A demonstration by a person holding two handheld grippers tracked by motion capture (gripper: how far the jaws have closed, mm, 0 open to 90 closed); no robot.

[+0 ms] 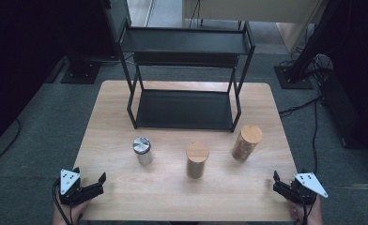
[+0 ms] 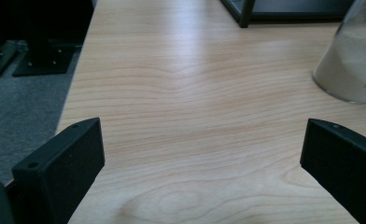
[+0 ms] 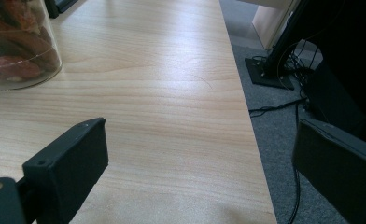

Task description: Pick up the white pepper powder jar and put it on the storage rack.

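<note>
Three jars stand in a row on the wooden table (image 1: 126,112): a glass jar with a metal lid (image 1: 143,151), a short jar with a wooden lid (image 1: 197,160), and a taller wooden-lidded jar (image 1: 246,143). My left gripper (image 1: 89,175) rests at the table's near left corner, open and holding nothing. My right gripper (image 1: 289,178) sits at the near right corner, also open. In the left gripper view, the left gripper (image 2: 202,140) has its jaws wide apart over bare wood, with the glass jar (image 2: 354,56) ahead to the right. The right gripper (image 3: 200,140) faces the taller jar (image 3: 17,46), which holds dried brown pieces.
A black two-tier metal rack (image 1: 184,110) stands at the back of the table, and one of its legs (image 2: 244,14) appears in the left gripper view. Grey carpet, stand bases (image 1: 292,77) and cables (image 3: 284,105) surround the table. Bare wood lies between jars and grippers.
</note>
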